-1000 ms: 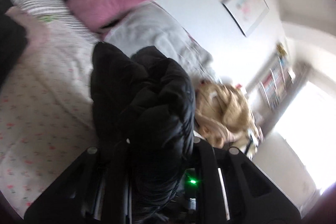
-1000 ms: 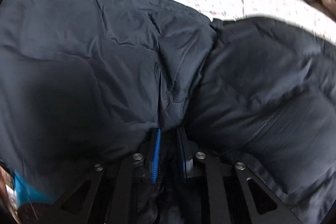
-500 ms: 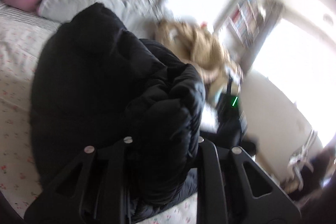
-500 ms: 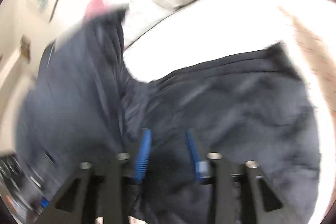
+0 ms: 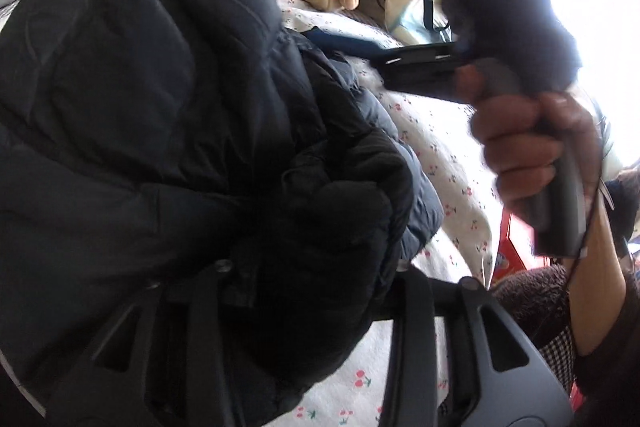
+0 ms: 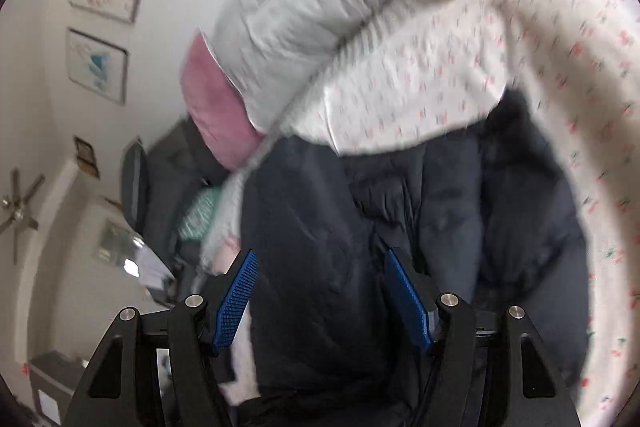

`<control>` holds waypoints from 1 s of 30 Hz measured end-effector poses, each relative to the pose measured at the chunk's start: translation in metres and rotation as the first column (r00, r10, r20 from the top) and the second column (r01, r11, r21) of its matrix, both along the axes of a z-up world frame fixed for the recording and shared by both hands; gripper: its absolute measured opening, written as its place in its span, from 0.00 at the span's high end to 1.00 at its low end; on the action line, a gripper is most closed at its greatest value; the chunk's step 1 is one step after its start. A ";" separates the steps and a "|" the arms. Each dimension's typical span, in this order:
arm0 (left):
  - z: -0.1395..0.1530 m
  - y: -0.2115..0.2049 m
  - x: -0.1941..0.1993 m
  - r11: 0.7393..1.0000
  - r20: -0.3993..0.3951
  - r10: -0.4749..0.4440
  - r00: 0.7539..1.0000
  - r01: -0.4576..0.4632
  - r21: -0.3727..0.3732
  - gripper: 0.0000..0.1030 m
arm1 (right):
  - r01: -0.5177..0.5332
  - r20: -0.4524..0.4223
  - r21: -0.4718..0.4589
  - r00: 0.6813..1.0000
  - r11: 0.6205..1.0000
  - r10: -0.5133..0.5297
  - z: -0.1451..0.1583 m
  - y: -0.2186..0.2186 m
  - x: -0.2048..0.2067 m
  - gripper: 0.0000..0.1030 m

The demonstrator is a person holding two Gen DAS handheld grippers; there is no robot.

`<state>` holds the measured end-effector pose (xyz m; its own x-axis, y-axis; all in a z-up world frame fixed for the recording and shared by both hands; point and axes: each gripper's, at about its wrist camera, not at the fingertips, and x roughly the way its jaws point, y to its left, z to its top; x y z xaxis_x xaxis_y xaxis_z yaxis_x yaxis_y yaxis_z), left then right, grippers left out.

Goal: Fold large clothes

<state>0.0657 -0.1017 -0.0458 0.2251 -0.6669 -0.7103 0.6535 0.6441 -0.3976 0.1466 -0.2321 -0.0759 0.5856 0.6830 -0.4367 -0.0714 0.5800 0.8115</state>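
Floral bedsheet (image 6: 460, 75) underneath; black puffer jacket (image 5: 152, 99) heaped on it. Left gripper (image 5: 312, 291) clamped on a thick bunched wad of jacket. Right gripper (image 6: 324, 303) spread wide, empty, above the fabric. Risk: slick padding slips from the left's bulky bite, undoing the fold.

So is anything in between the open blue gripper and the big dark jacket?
No, nothing visible. The right gripper is open, with the dark jacket right between and beyond its fingers. The left gripper already grips a bunch of the jacket.
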 end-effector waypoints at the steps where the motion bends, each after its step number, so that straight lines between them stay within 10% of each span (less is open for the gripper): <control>1: 0.004 0.001 -0.002 1.000 0.005 -0.011 1.000 0.011 0.025 0.55 | -0.018 -0.025 -0.027 1.000 0.999 0.018 -0.008 0.012 0.010 0.36; 4: 0.023 0.010 -0.011 0.996 0.048 -0.026 0.999 0.022 0.083 0.45 | -0.064 -0.021 -0.065 0.998 0.996 0.063 -0.020 0.034 0.022 0.81; 11: 0.077 0.078 -0.018 0.999 0.138 0.053 0.989 -0.052 -0.012 0.34 | -0.048 0.099 -0.108 0.993 0.993 0.059 0.003 0.044 0.012 0.91; 17: 0.083 0.105 -0.013 0.988 0.134 0.147 0.980 -0.138 -0.076 0.30 | 0.025 0.172 -0.215 0.985 0.976 0.013 0.038 0.026 -0.025 0.92; 23: 0.037 0.086 0.014 0.974 0.083 0.220 0.972 -0.224 0.043 0.28 | 0.028 0.021 -0.296 1.000 0.955 -0.023 0.019 -0.006 -0.058 0.91; 28: 0.018 0.069 0.020 0.978 0.090 0.179 0.980 -0.187 0.092 0.18 | 0.026 -0.083 -0.276 0.995 0.961 -0.051 -0.002 -0.034 -0.062 0.71; 30: 0.017 0.064 0.021 0.975 0.110 0.183 0.977 -0.195 0.109 0.15 | 0.060 -0.080 -0.242 0.993 0.968 -0.082 0.002 -0.049 -0.065 0.48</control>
